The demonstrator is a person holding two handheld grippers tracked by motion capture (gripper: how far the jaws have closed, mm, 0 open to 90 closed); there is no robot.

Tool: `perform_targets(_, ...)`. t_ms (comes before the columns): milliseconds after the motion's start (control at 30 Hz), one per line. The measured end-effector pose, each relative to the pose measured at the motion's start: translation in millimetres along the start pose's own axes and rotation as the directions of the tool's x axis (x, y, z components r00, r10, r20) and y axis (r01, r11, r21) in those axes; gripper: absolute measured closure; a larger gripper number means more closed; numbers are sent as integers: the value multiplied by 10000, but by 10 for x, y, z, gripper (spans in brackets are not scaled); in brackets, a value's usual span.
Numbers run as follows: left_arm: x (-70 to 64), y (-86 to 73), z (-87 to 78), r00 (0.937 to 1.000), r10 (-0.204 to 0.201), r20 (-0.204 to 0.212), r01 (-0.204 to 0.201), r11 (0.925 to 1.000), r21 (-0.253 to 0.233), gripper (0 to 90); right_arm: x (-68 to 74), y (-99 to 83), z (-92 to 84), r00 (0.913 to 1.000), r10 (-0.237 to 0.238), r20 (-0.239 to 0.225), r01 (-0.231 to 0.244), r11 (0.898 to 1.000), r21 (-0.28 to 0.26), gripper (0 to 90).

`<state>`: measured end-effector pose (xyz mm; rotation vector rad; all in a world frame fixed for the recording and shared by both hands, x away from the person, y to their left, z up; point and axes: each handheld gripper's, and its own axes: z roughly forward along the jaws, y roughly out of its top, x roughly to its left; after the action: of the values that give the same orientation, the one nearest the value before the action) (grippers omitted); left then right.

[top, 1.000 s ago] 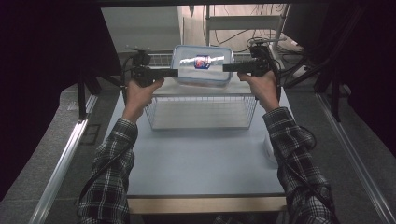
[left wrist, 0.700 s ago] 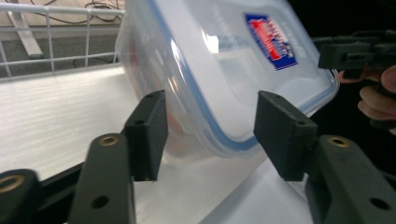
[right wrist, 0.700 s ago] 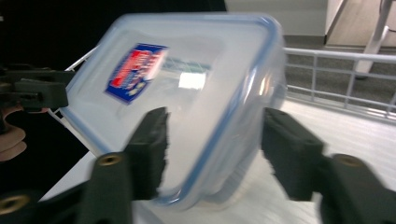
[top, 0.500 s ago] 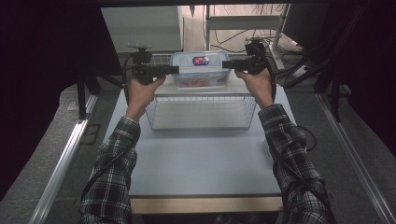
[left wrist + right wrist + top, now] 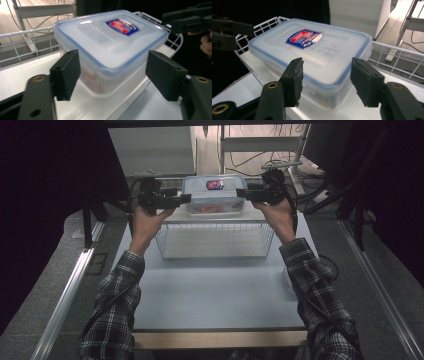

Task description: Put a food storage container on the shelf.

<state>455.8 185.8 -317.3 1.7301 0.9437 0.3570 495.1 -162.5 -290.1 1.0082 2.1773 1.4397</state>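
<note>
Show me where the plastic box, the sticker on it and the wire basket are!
plastic box (image 5: 110, 62), left gripper view, on its near clear wall.
sticker (image 5: 304, 38), right gripper view, on its red and blue middle.
wire basket (image 5: 215, 240), high view, on its front wire wall.

- Both arms wear long sleeves (image 5: 117, 312) in a dark plaid of black, grey and white checks, buttoned close at the cuffs
- The left gripper (image 5: 184, 198) and right gripper (image 5: 242, 193) are black, with blocky bodies
- A black cable (image 5: 100, 312) runs along each sleeve
- Up close, each gripper has two flat black arms with brass-coloured rivets (image 5: 38, 79) and small round holes
- The pads (image 5: 294, 81) are thick, matte black blocks with worn, rough edges
</note>
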Motion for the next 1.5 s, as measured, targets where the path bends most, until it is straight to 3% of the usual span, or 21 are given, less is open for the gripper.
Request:
perform_targets(67,-42,-58,-16,9991,422,-60,-422,9991,-25,234,25,-35,-31,9999,-158,-40,158,9999,21,412)
perform_targets(333,-169,-265,-73,9952,955,201,-956,9954,16,151,87,-245,-136,9979,-593,-262,595,9982,67,279)
perform_targets(567,-269,-463,-150,9954,843,464,-839,9964,-97,117,140,-444,-215,9961,-798,-383,797,9968,-46,191)
perform_targets(833,-462,-688,-222,9917,1121,628,-1138,9932,238,125,201,-664,-298,9940,-882,-640,884,9961,2,128)
perform_targets(1200,-673,-1067,-252,9871,1547,425,-1571,9857,611,117,359,-924,-444,9861,-1445,-818,1450,9894,-1,72)
perform_targets(1433,-702,-1332,-283,9904,1303,466,-1338,9875,832,109,438,-1121,-494,9828,-1593,-931,1608,9869,91,53)
perform_targets(1500,-717,-1408,-300,9917,1265,218,-1280,9877,900,116,447,-1180,-501,9822,-1606,-974,1630,9865,174,50)
